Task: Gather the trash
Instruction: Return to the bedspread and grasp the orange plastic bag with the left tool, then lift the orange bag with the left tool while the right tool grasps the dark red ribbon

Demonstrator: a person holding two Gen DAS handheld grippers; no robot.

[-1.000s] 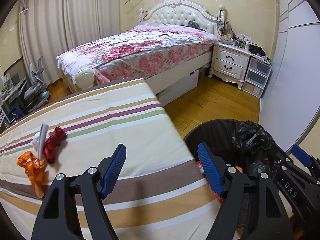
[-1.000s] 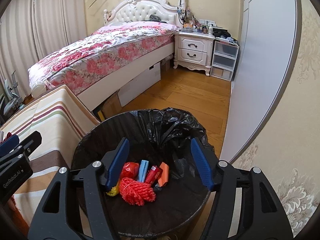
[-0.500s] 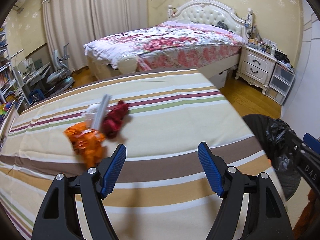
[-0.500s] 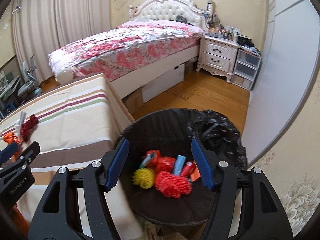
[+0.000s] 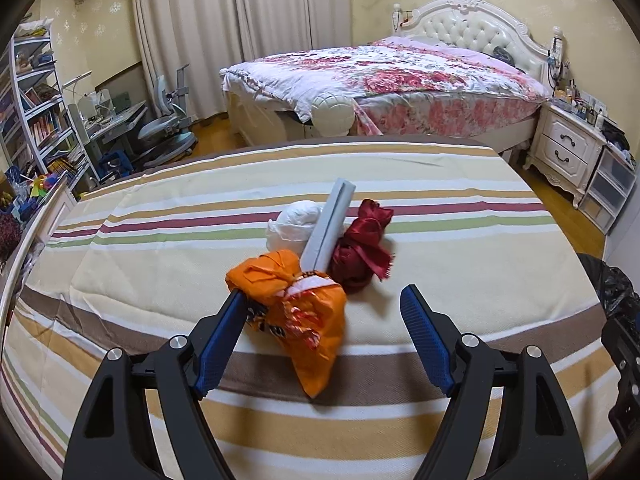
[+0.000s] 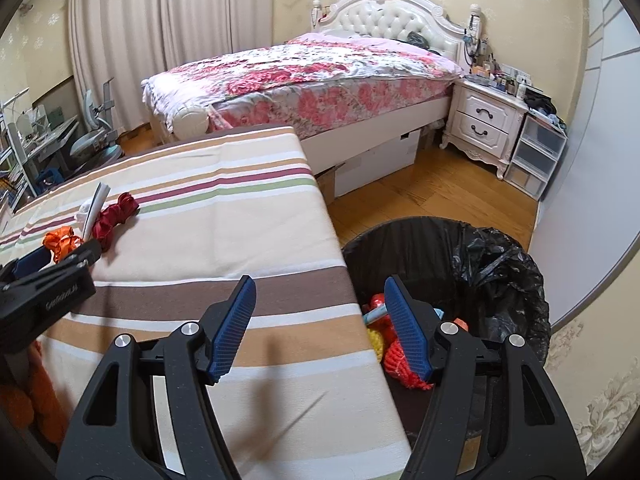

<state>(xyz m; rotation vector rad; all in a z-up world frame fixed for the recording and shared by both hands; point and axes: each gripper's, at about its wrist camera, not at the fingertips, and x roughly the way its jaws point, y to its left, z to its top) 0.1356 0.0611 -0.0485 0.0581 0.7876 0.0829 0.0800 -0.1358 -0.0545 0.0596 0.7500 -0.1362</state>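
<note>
Trash pile: four bits of trash lie bunched together in the middle of the striped cloth [image 5: 460,248].
Orange bag [image 5: 296,304]: crumpled, closest to the left camera, at the front of the pile. Its back end touches the grey piece.
Grey piece [image 5: 330,226]: a long flat strip that lies between the white wad and the red cloth and leans on both.
White wad [image 5: 294,222]: soft and round, on the left of the grey strip.
Red cloth [image 5: 362,246]: shiny and scrunched up, on the right of the grey strip.
Left gripper [image 5: 320,304]: its blue fingers are wide apart and have just been opening more. The orange bag sits partly between them, close by the left finger, but the right finger is well clear of it and nothing is squeezed.
Right gripper [image 6: 320,304]: its blue fingers are apart with nothing between them. It hangs over the edge of the striped cloth, just beside the bin.
Trash bin [image 6: 500,280]: black, lined with a black bag, on the wood floor right next to the striped cloth. Red, yellow and orange bits already lie inside.
Room: a flowery bed [image 5: 400,72] stands behind, with a white nightstand [image 6: 480,120] next to it.
</note>
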